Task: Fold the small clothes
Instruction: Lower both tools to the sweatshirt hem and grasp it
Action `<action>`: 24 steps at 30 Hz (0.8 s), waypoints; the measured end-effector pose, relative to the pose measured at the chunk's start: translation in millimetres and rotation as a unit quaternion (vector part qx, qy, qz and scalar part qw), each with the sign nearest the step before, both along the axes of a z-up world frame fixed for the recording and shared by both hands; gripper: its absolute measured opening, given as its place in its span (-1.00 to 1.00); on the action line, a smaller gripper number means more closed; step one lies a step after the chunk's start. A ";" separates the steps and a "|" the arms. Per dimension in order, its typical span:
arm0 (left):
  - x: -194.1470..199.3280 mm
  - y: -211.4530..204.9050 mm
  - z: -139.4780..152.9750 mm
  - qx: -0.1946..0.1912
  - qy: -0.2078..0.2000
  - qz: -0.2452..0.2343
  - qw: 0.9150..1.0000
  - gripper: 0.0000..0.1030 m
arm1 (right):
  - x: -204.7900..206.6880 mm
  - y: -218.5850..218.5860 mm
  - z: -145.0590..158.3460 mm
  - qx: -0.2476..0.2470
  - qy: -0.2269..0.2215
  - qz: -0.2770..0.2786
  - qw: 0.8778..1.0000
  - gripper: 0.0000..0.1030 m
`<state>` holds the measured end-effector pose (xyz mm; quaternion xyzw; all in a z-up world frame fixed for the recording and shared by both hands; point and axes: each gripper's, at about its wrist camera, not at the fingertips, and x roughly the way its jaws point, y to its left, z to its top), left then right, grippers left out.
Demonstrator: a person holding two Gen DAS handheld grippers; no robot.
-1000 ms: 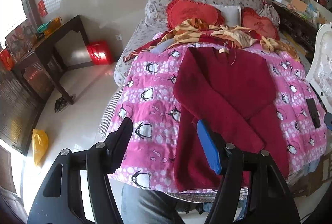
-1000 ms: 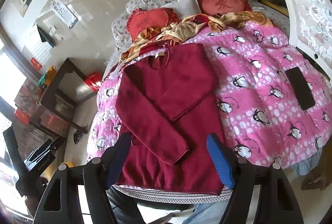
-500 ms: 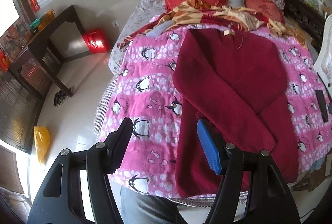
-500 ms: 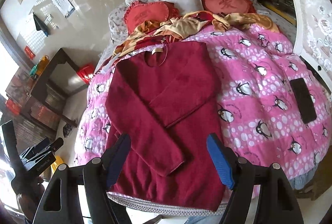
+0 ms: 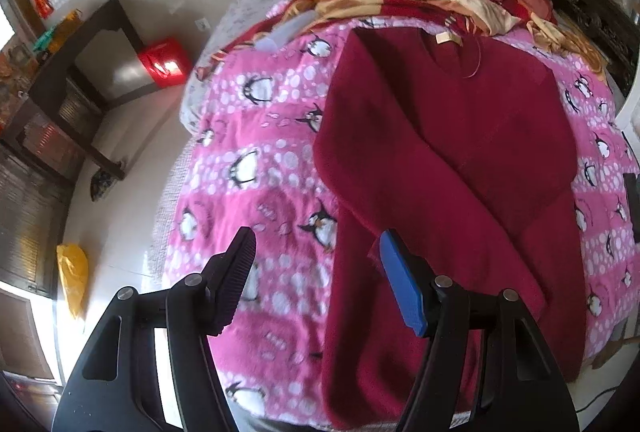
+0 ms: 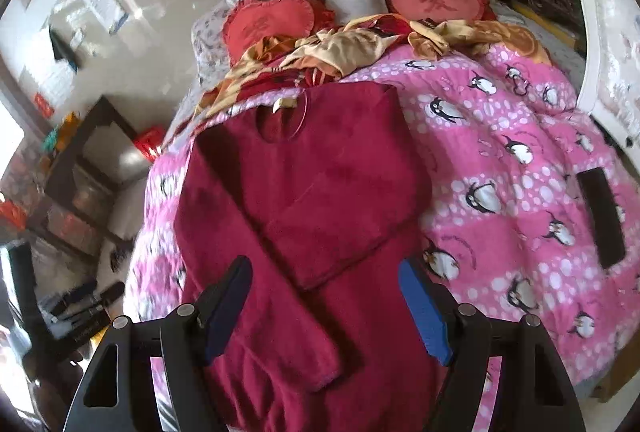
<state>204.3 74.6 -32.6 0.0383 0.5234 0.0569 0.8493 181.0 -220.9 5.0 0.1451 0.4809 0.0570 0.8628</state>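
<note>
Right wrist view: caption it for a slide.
Open right claw above a dark red sweater, sleeves folded in, on a penguin blanket.

Both fisheye views look down from above the foot of the bed, facing its pillows. The left wrist view sits over the left edge of the dark red sweater (image 5: 440, 160), with floor beyond. The right wrist view hangs nearer the middle of the sweater (image 6: 304, 192). Both share sweater, pink penguin quilt (image 5: 260, 168) (image 6: 500, 168) and red cushions.
</note>
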 end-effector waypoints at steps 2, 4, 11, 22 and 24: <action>20.1 -0.3 -5.3 -0.015 0.006 -0.007 1.000 0.26 | 16.0 -6.4 -7.9 0.013 0.005 0.003 1.000 0.43; 43.8 0.5 -9.7 -0.028 0.012 -0.014 0.999 0.26 | 34.2 -9.8 -12.6 0.002 0.007 0.012 1.000 0.43; 164.0 14.0 -39.8 -0.080 0.039 -0.036 0.995 0.26 | 124.6 -32.8 -33.5 0.008 0.023 0.052 0.998 0.42; 296.8 7.4 -74.9 -0.071 0.067 -0.024 0.995 -0.20 | 280.2 -84.5 -96.7 0.083 0.112 0.033 0.990 0.36; 303.4 5.3 -85.6 -0.065 0.079 -0.025 0.994 -0.67 | 290.9 -86.4 -107.8 0.077 0.126 0.026 0.989 0.08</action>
